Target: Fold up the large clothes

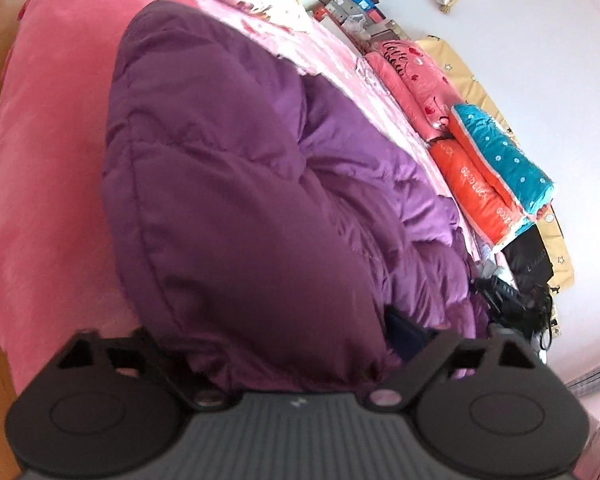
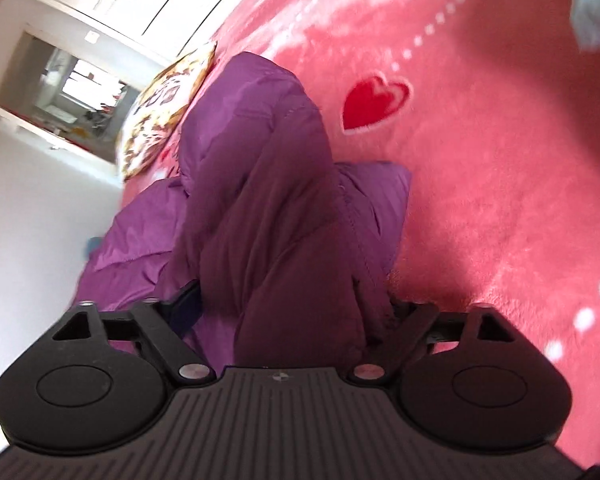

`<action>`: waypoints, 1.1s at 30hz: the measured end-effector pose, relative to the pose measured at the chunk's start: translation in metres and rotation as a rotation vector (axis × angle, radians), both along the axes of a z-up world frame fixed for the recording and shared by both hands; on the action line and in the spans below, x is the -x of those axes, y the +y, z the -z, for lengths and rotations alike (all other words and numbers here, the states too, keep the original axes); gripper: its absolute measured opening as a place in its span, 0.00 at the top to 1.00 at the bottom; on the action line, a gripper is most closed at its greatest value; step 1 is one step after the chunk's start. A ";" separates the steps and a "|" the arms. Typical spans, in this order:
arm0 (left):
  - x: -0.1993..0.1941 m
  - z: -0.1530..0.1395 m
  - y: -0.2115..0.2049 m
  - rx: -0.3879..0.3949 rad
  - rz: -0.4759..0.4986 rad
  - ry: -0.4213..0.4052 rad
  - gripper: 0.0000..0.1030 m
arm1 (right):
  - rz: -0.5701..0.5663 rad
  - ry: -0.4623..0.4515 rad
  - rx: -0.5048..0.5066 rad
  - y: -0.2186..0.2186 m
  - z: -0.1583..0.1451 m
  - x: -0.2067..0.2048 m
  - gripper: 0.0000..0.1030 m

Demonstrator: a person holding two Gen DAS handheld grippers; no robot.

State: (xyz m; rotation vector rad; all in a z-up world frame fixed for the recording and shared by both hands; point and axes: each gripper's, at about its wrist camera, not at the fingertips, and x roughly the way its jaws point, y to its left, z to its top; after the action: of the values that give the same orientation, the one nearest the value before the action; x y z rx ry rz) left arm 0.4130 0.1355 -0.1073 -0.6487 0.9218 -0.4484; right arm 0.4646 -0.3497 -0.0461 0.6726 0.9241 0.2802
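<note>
Both grippers, left gripper [image 1: 288, 344] & right gripper [image 2: 284, 312], straddle puffy folds of the purple coat [image 1: 228, 184] w/ jaws wide, grip can't be confirmed; coat runs lengthwise straight ahead on the pink blanket [image 2: 500, 184], equally near both.

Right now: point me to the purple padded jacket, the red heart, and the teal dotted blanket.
purple padded jacket [image 1: 220, 184], left wrist view, quilted panel.
red heart [image 2: 374, 102], right wrist view, centre of the motif.
teal dotted blanket [image 1: 504, 156], left wrist view, top face.

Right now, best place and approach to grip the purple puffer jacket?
Grip the purple puffer jacket by a thin edge such as the flat corner lying on the pink blanket, coming in from the blanket side; the puffy middle looks too bulky.
</note>
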 end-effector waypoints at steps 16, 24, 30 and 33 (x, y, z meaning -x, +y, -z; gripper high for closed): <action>-0.133 -0.079 -0.094 -0.137 0.164 -0.221 0.50 | 0.179 -0.394 0.426 0.027 -0.111 0.020 0.53; -0.196 -0.023 -0.123 -0.318 0.078 -0.083 0.24 | 0.350 -0.228 0.522 0.001 -0.046 -0.014 0.53; -0.169 -0.018 -0.112 -0.405 -0.004 -0.134 0.00 | 0.395 -0.199 0.577 0.000 -0.014 -0.006 0.10; -0.144 -0.034 -0.106 -0.460 -0.061 -0.191 0.01 | 0.411 -0.215 0.581 0.001 -0.020 0.006 0.03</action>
State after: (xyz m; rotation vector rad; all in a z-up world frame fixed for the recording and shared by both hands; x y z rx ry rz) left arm 0.5568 0.0291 -0.0737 -0.2092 0.7848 -0.2260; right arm 0.4584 -0.3491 -0.0263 0.2719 0.5977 -0.2748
